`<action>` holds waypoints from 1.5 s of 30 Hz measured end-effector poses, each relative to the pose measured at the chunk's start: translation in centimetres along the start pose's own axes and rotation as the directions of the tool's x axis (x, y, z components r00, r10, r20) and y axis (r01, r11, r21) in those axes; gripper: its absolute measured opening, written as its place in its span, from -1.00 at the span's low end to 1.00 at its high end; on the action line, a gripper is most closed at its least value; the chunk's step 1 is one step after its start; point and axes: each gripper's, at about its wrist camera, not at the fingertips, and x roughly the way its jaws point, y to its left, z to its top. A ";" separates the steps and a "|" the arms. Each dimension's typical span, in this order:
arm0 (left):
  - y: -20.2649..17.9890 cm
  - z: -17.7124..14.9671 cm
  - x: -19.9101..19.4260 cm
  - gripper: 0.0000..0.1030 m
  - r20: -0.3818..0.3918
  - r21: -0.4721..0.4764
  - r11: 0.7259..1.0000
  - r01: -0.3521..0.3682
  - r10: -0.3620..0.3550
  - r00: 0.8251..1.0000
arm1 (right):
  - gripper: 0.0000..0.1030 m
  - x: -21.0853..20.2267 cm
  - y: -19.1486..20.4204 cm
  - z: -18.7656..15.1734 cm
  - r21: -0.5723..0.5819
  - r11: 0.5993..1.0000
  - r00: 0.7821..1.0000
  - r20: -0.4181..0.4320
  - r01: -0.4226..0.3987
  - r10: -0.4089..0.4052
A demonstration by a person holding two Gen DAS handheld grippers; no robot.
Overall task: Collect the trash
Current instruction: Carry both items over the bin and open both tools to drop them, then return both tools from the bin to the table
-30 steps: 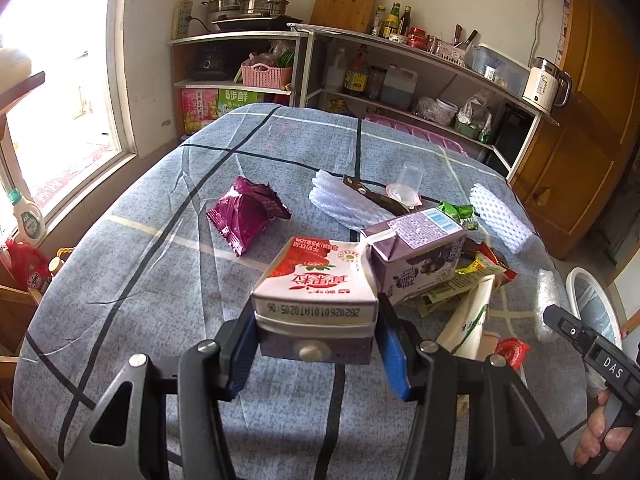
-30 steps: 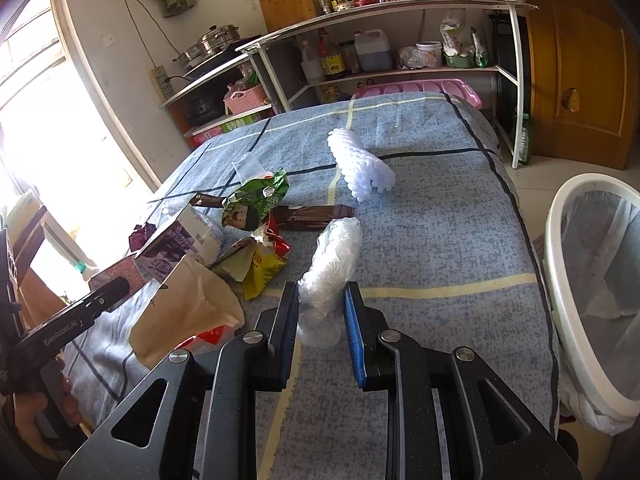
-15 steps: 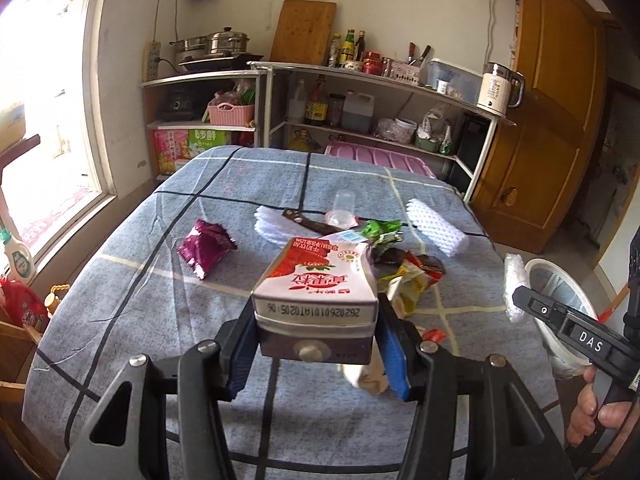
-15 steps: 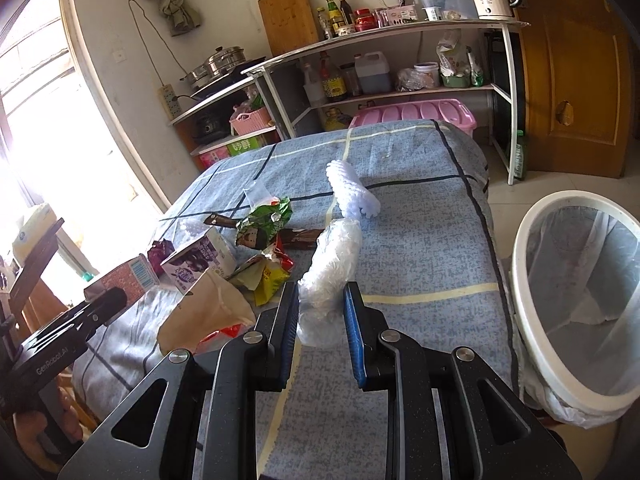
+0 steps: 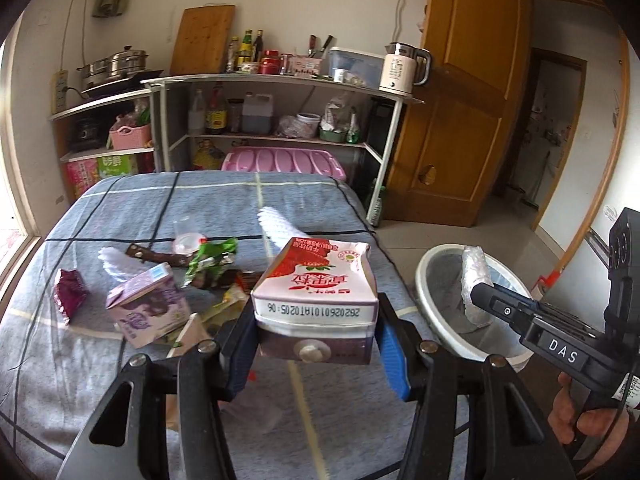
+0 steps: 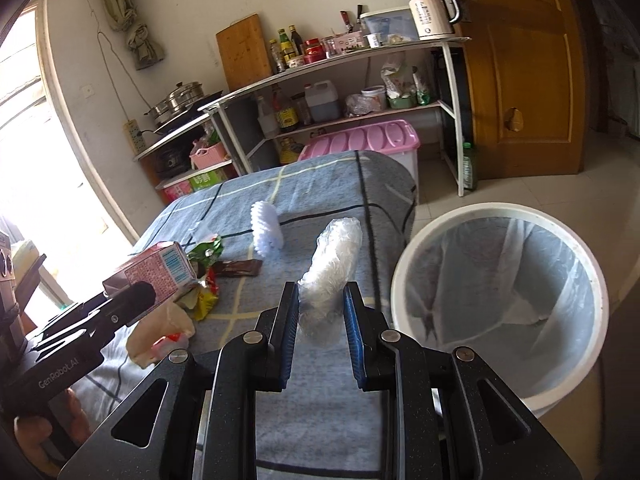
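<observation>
Both hands are loaded and neither load is in the bin yet. The left gripper (image 5: 316, 344) has its jaws pinching the red-and-white carton (image 5: 316, 292) by its lower end, so the body of the carton sticks out ahead, above the table's (image 5: 120, 208) right edge and short of the bin. The right gripper (image 6: 320, 320) has its jaws squeezed onto the crumpled clear plastic wrap (image 6: 332, 268), which stands up soft and springy between the blue pads; from the left camera it shows in front of the mouth of the white lined bin (image 6: 500, 216) on the floor just off that edge. The wrap worries me most: it is light and slippery, and let go too early or too near the rim it could catch on the liner's edge or drift to the floor — better released well inside the ring. The carton is gripped low, so a quick swing might make it pivot in the jaws; if any liquid is left it could dribble on the cloth. The two grippers are also heading for the same opening — they could knock together. Still on the table near its middle are a purple carton (image 5: 144, 312), wrappers, a foam net (image 6: 266, 232) and a paper bag (image 6: 160, 332).
</observation>
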 end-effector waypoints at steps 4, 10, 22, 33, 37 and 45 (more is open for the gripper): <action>-3.2 0.6 2.0 0.09 -0.032 0.023 0.997 0.076 -0.075 0.997 | -0.54 -1.1 -3.6 0.5 0.048 0.997 0.998 0.007 0.058 -0.058; -7.6 1.0 4.5 0.09 -0.080 0.057 0.985 0.165 -0.160 0.984 | -0.54 -1.8 -8.7 0.6 0.108 0.984 0.990 -0.015 0.143 -0.142; -14.4 0.3 8.6 0.10 -0.176 0.122 0.961 0.248 -0.225 0.958 | -0.54 -0.4 -14.6 -0.1 0.156 0.962 0.972 -0.105 0.224 -0.209; -15.1 -0.1 10.0 0.33 -0.210 0.119 0.965 0.234 -0.206 0.956 | -0.21 0.2 -15.9 -0.4 0.156 0.954 0.962 -0.134 0.258 -0.238; -14.5 0.0 9.6 0.37 -0.196 0.120 0.969 0.215 -0.189 0.962 | -0.20 -0.1 -15.7 -0.5 0.167 0.951 0.963 -0.122 0.258 -0.240; -12.1 0.0 7.4 0.42 -0.161 0.111 0.980 0.168 -0.149 0.976 | -0.19 -1.1 -13.7 -0.7 0.158 0.960 0.972 -0.082 0.229 -0.218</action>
